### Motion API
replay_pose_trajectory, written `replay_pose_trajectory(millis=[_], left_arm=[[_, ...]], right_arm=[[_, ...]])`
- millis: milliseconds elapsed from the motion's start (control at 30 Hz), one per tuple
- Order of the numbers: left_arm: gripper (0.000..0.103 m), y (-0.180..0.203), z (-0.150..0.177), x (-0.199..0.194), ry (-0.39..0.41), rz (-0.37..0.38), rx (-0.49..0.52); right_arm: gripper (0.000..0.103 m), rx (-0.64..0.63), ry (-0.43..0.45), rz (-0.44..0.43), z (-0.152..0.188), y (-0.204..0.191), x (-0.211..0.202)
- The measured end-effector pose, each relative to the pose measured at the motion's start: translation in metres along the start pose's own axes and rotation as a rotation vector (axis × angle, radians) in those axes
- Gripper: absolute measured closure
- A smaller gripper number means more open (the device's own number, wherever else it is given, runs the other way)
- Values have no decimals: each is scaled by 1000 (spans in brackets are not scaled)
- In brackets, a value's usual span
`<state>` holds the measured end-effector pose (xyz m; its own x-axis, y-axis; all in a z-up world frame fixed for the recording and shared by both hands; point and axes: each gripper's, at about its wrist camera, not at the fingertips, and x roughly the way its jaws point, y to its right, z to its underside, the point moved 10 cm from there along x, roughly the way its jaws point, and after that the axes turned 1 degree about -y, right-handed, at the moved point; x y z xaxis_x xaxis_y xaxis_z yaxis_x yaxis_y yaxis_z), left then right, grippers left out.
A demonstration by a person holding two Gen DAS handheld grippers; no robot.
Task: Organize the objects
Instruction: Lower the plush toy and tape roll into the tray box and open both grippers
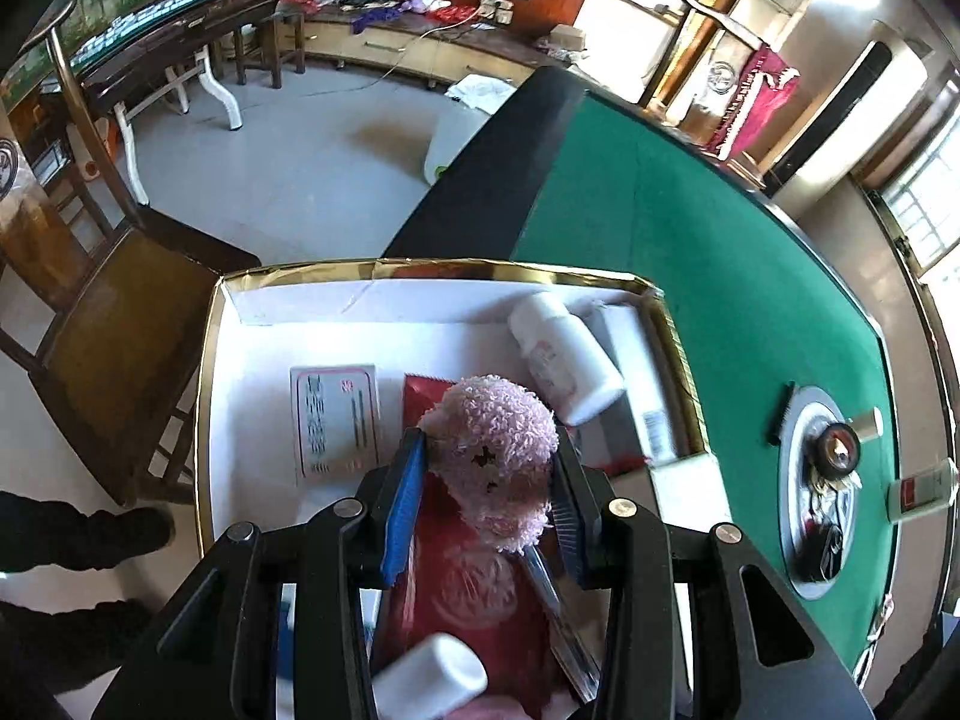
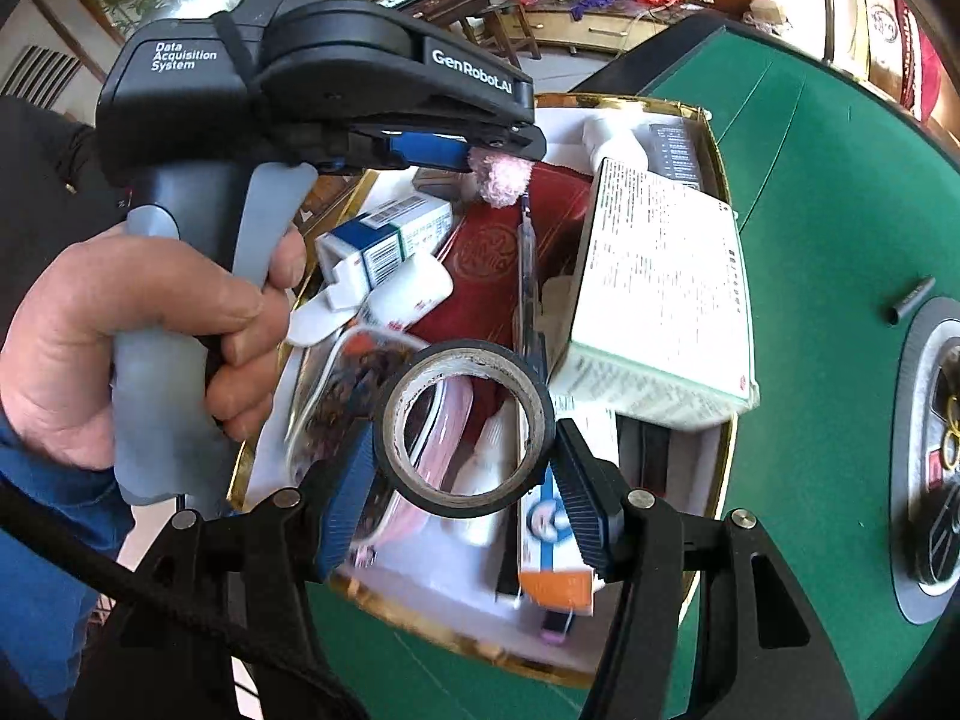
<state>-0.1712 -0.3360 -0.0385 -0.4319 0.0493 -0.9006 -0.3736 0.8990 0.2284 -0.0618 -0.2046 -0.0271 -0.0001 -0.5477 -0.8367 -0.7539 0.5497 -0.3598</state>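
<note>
Drop-off step, I reckon. My left gripper (image 1: 489, 474) clamps the fluffy pink pompom (image 1: 495, 450); right gripper (image 2: 459, 468) clamps the black tape roll (image 2: 462, 429). Both hover over the gold-rimmed white box (image 1: 207, 396). Next: lower, release into free spots.

The room has a pale grey floor (image 1: 312, 144) with daylight on it. A green felt table (image 1: 708, 252) with a dark rim stands at the right. A wooden chair (image 1: 102, 312) is at the left, a second game table (image 1: 180, 18) behind it, and a low cabinet (image 1: 420, 48) along the far wall. A window (image 1: 924, 216) is bright at the right side.
</note>
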Motion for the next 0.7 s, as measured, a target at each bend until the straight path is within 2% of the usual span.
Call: replay_pose_trajectory(millis=[167,267,433,467,567,700], left_arm=[[68,-4,-6,13,-31,-1,5],[67,-1,-10,16,-38,-5,26],[61,-1,-14,20,-61,-24,76],[59,-2,-14,21,-67,-15,74],[42,0,-14,21,-83,-3,89],[40,6,-11,19,-88,12,101]], right_arm=[[45,35,-17,-32,-12,0,16],[45,1,-17,-23,-20,-10,24],[44,3,-22,-15,-30,-17,32],[44,1,-21,-14,-32,-19,33],[44,10,-38,-29,-32,-22,36],[44,30,-59,-60,-25,-23,35]])
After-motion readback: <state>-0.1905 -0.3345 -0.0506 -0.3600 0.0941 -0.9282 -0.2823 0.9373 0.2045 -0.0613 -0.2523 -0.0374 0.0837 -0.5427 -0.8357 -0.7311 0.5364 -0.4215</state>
